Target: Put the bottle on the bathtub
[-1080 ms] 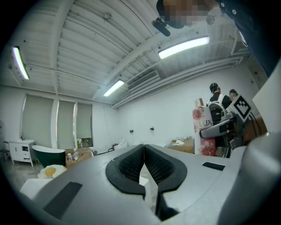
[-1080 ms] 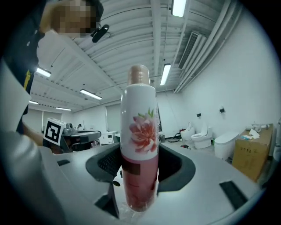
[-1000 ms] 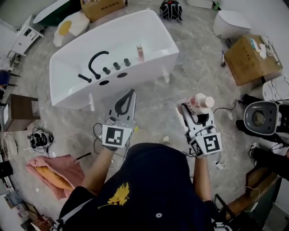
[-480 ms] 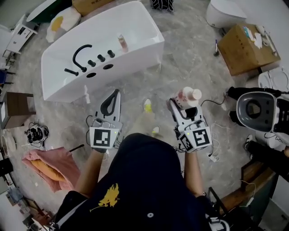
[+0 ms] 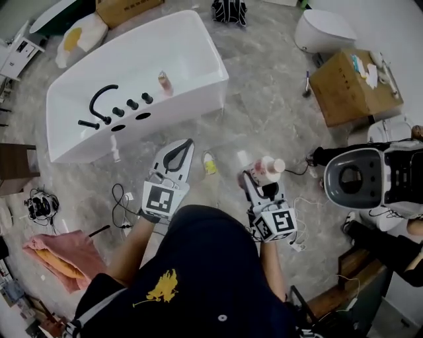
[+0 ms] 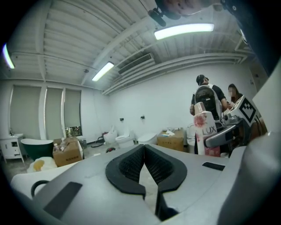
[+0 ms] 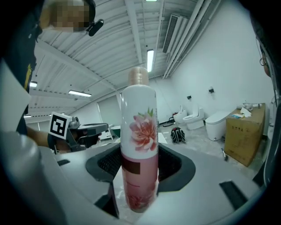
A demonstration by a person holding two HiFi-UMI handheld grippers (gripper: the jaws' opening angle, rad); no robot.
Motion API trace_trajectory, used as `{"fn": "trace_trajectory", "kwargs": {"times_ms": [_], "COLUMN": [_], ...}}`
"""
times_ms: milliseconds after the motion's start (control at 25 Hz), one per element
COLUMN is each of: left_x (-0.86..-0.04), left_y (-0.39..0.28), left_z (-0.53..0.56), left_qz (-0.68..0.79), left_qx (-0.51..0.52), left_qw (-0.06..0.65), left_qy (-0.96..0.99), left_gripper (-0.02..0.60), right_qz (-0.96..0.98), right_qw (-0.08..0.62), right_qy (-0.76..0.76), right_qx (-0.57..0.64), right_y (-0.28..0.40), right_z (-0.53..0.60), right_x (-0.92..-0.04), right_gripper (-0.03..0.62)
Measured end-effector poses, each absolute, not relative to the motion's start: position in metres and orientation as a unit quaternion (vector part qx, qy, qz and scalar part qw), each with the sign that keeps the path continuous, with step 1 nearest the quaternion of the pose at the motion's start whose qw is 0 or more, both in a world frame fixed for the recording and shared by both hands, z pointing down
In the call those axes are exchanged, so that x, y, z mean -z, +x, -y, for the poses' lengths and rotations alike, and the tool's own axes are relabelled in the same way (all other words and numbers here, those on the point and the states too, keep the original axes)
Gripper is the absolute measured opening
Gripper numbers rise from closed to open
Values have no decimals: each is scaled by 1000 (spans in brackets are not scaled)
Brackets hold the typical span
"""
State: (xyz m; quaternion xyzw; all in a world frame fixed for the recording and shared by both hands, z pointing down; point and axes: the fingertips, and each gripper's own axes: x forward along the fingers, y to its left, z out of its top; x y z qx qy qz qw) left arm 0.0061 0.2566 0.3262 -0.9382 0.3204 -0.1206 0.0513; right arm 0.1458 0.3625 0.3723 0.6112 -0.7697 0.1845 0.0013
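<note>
My right gripper [image 5: 263, 178] is shut on a white and pink bottle [image 5: 268, 167] with a flower print [image 7: 140, 149], held over the grey floor at about waist height. The bottle stands upright between the black pads [image 7: 173, 165]. A white bathtub [image 5: 198, 59] lies up and to the left, with a black faucet [image 5: 99, 100] and knobs on its near rim. A second small pink bottle [image 5: 163, 82] stands on that rim. My left gripper [image 5: 180, 153] is shut and holds nothing; its pads [image 6: 142, 165] touch. The held bottle [image 6: 204, 132] also shows at the right of the left gripper view.
Two cardboard boxes [image 5: 347, 86] [image 5: 125, 8] sit at right and top. Toilets [image 5: 324, 30] [image 5: 360, 175] stand at right. Black cables [image 5: 122, 201] and a pink cloth [image 5: 56, 254] lie on the floor at left. People [image 6: 206, 103] stand beyond the bottle.
The view has shifted so the bathtub sits further up and left. Both grippers have slid down and left in the frame, the right one still holding the bottle.
</note>
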Motion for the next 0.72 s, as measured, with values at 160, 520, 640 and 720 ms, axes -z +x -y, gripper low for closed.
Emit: {"fn": "trace_trajectory", "kwargs": {"times_ms": [160,520,640,720], "left_x": [-321,-308,-305,-309], "left_y": [31,48,41,36], "left_z": [-178,-20,6,15], "left_qz": [-323,-368,-390,-401], "left_qx": [107,44,14,10], "left_qw": [45,12,-13,-14], "left_qy": [-939,-929,-921,-916], "left_gripper": [18,18,20,18], "right_qz": [761,769,778,789], "right_qw": [14,62,78,86], "right_qy": [612,611,597,580], "right_qx": [-214,-178,-179,-184], "right_y": [171,210,216,215], "right_z": [-304,-151,-115,-90], "right_x": [-379,-356,-368,-379], "right_gripper": [224,225,225,225]}}
